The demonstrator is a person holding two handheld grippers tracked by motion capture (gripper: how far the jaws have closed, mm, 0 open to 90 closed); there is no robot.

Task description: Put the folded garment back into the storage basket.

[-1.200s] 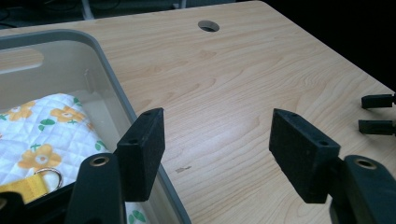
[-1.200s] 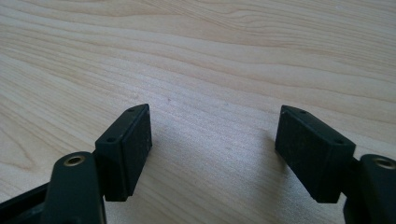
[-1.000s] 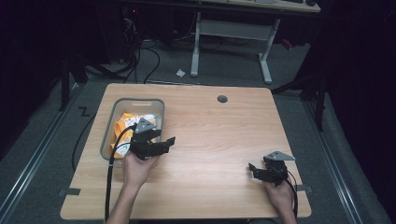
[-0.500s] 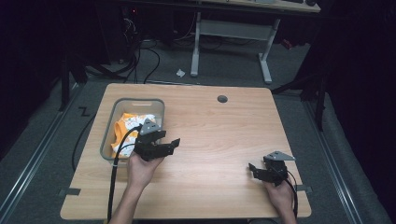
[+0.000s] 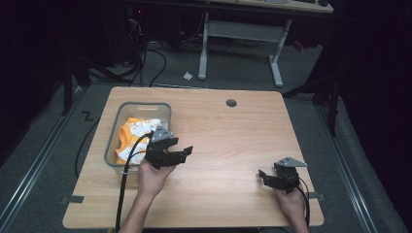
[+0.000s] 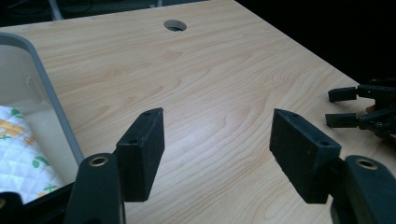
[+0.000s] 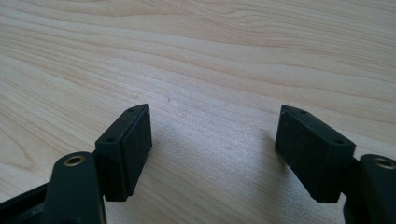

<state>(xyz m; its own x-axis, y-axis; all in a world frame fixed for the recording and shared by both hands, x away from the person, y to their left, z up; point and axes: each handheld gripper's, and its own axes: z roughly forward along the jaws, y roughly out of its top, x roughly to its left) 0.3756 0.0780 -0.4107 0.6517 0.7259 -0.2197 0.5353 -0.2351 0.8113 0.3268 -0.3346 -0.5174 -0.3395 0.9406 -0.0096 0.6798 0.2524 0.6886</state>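
Hovering just right of the bin (image 5: 112, 145) holding the orange-and-white cloth (image 5: 133, 136), the left gripper (image 5: 180, 153) was nearer; both grippers' fingers stood apart, empty.

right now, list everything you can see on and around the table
table: 1, light wood, centre, round cable hole near far edge
bin: 1, clear grey plastic, table's left part
cloth: crumpled, orange and white, printed, inside the bin
second desk: 1, white legs, on the floor beyond the table
paper scrap: 1, white, floor beyond the table
cables: several, black, far-left floor
left gripper: black, open, beside the bin, fingers over bare wood
right gripper: black, open, near right corner
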